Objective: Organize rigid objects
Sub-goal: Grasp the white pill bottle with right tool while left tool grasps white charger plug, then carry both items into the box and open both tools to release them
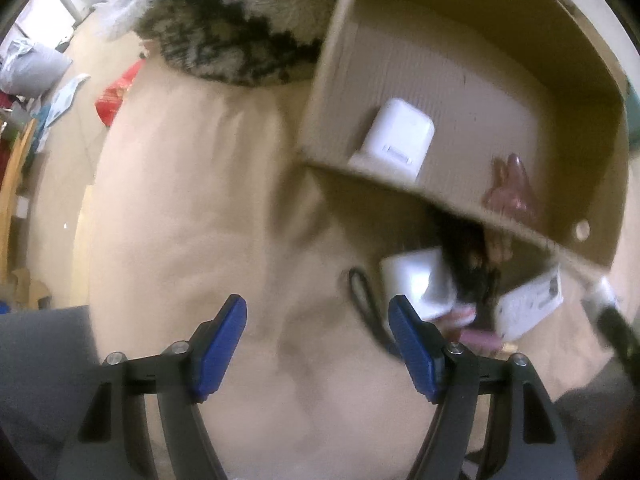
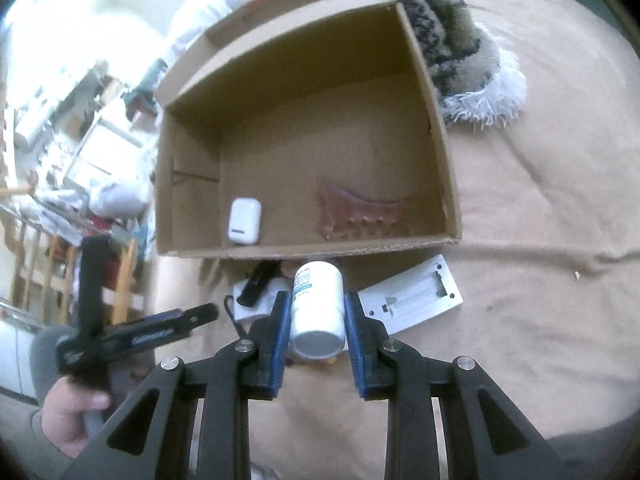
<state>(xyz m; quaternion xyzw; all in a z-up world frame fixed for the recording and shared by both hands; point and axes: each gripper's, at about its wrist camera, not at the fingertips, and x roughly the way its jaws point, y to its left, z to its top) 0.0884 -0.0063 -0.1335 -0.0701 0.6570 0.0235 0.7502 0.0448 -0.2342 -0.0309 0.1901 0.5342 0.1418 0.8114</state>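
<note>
My right tool (image 2: pixel 316 320) is clenched on the white bottle (image 2: pixel 318 308), low centre of frame, just below the cardboard box (image 2: pixel 440 128); it looks light, stiff and smooth, likely slippery, so I'd keep the pads on its mid-body; my left tool (image 1: pixel 316 344) hangs released over the beige bedding (image 1: pixel 192 200).

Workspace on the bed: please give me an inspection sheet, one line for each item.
Surface: beige bedspread, wrinkled.
Job's things: cardboard box holding white earbud case and reddish comb; white bottle; white plate, black flashlight and a white box beneath it, all in front of the box.
Clutter: furry patterned throw.
Grippers: right gripper shut on white bottle; left gripper open, empty.
Cables: black cord loop.
Surroundings: cluttered shelves.
</note>
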